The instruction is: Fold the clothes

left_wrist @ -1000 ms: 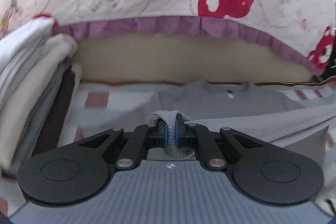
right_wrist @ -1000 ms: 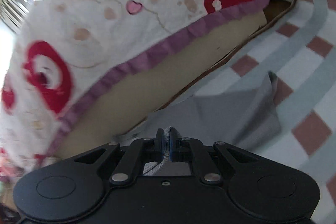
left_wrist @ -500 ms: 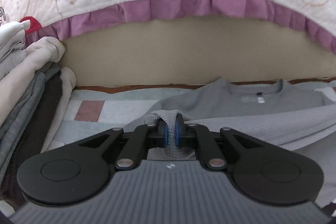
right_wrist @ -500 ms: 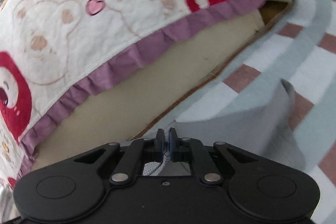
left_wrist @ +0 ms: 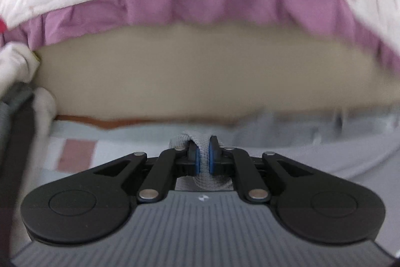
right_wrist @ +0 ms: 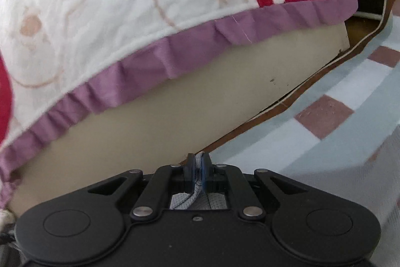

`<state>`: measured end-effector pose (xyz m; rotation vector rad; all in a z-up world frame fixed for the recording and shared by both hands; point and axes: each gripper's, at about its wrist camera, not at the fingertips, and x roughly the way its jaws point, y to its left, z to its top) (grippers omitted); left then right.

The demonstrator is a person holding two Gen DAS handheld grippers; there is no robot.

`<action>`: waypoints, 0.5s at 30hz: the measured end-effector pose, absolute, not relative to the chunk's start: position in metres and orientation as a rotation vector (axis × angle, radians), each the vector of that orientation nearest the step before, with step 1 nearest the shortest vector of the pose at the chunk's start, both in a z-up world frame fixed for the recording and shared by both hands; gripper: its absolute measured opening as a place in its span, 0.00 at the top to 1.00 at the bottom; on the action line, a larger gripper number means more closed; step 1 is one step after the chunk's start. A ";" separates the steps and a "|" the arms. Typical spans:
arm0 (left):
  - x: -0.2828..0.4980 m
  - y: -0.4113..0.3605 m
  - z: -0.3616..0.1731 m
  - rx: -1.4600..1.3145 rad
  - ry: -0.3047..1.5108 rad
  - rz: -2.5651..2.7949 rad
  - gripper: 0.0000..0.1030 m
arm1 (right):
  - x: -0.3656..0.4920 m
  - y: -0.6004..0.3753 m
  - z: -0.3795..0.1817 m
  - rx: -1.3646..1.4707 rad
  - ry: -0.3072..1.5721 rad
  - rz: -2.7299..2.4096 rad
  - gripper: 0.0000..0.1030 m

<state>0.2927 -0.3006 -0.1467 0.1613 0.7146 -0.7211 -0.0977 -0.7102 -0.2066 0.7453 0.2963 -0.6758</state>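
Both grippers have sunk toward the checked sheet (right_wrist: 322,116), and the beige mattress side (left_wrist: 200,76) under the bear quilt (right_wrist: 125,4) now looms closer. At far left a stack of folded clothes (left_wrist: 17,81) leans in. The left gripper (left_wrist: 202,157) has a fold of the grey garment (left_wrist: 203,179) between its jaws, which are opening — the cloth still bunched there. The right gripper (right_wrist: 197,172) pinches another edge of it tight, near the sheet.
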 end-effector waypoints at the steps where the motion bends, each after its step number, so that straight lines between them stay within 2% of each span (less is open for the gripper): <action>1: 0.299 -0.305 -0.156 0.180 0.756 -0.683 0.78 | -0.096 -0.716 -0.212 0.765 0.313 -0.702 0.88; 2: 0.303 -0.306 -0.166 0.195 0.808 -0.654 0.72 | -0.099 -0.723 -0.219 0.820 0.336 -0.746 0.85; 4: 0.303 -0.300 -0.183 0.198 0.853 -0.607 0.70 | -0.107 -0.739 -0.232 0.944 0.365 -0.818 0.84; 6: 0.289 -0.280 -0.191 0.136 0.763 -0.599 0.57 | -0.126 -0.757 -0.240 1.134 0.307 -0.791 0.81; 7: 0.281 -0.269 -0.195 0.103 0.727 -0.583 0.44 | -0.134 -0.764 -0.242 1.206 0.285 -0.770 0.81; 8: 0.276 -0.260 -0.198 0.068 0.723 -0.583 0.41 | -0.138 -0.769 -0.239 1.220 0.287 -0.754 0.81; 11: 0.261 -0.242 -0.205 0.010 0.724 -0.603 0.43 | -0.135 -0.773 -0.216 1.108 0.346 -0.717 0.80; 13: 0.248 -0.244 -0.209 0.084 0.717 -0.635 0.44 | -0.124 -0.769 -0.201 1.019 0.386 -0.641 0.71; 14: 0.241 -0.247 -0.210 0.143 0.711 -0.652 0.44 | -0.118 -0.766 -0.196 0.988 0.405 -0.586 0.60; 15: 0.235 -0.251 -0.212 0.180 0.708 -0.668 0.44 | -0.111 -0.760 -0.192 0.964 0.421 -0.527 0.56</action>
